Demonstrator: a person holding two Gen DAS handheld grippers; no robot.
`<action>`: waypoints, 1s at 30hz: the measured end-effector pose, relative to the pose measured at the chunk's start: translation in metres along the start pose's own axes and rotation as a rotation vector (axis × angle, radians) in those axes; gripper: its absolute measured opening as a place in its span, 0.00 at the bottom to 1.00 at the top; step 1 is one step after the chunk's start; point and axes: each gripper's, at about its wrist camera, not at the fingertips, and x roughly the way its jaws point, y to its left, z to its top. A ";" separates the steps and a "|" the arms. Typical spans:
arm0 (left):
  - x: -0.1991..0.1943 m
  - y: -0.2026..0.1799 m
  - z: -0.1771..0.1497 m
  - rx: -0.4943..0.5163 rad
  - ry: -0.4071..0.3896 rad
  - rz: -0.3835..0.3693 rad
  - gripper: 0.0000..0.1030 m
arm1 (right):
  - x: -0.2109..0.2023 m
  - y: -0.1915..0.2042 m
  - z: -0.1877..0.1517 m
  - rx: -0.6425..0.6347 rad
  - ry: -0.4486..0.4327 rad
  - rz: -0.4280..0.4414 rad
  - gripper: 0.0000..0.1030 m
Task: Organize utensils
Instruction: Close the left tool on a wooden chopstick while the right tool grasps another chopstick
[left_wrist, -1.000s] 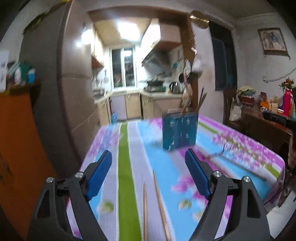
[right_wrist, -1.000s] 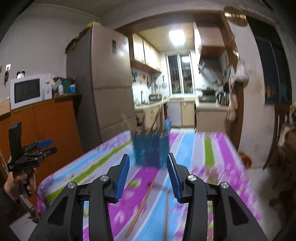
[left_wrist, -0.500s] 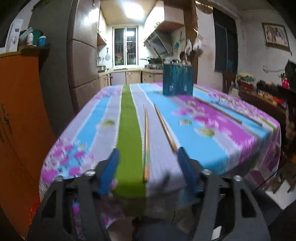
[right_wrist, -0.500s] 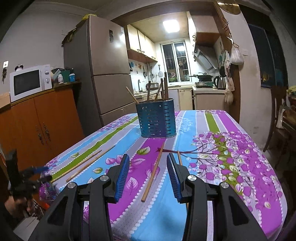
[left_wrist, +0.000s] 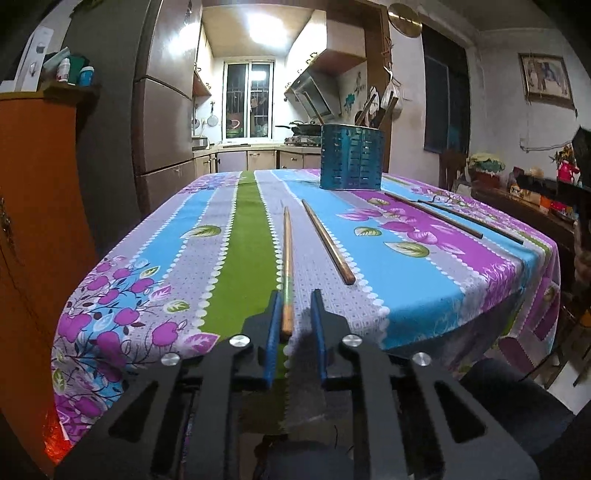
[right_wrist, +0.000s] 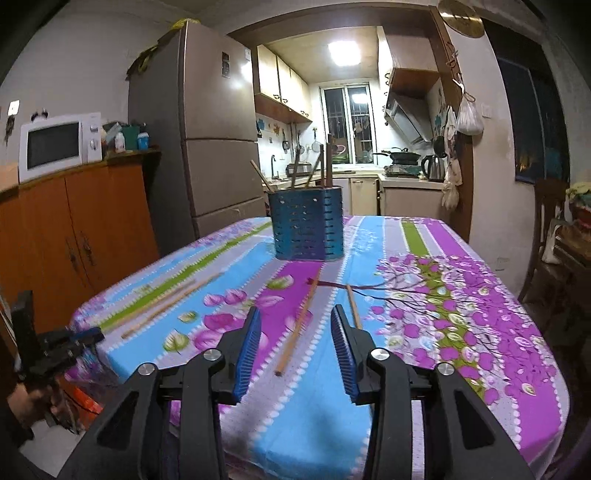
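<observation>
Left claw (left_wrist: 293, 314) has narrowed around the slim wooden chopstick (left_wrist: 287, 266); right claw (right_wrist: 295, 332) gapes wide.

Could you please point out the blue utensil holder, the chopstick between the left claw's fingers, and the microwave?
blue utensil holder (left_wrist: 351, 162): left wrist view, front wall.
chopstick (left_wrist: 287, 258): left wrist view, mid-shaft.
microwave (right_wrist: 55, 146): right wrist view, door.

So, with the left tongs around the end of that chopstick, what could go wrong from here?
1. The left tongs straddle only the very end of the chopstick, with a gap on one side; it may pivot or slip when lifted.
2. That end lies at the tablecloth edge, so a nudge could drop it.
3. The holder stands far across the table and already holds utensils; insertion may snag.
</observation>
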 end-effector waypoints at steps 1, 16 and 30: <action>0.001 0.000 0.000 -0.002 -0.004 -0.001 0.10 | 0.000 -0.002 -0.004 0.002 0.008 -0.005 0.37; 0.008 -0.002 0.005 -0.021 0.003 -0.015 0.07 | 0.023 -0.038 -0.056 -0.003 0.125 -0.110 0.31; 0.010 -0.014 0.004 -0.003 -0.016 0.055 0.06 | 0.013 -0.048 -0.075 -0.011 0.056 -0.099 0.07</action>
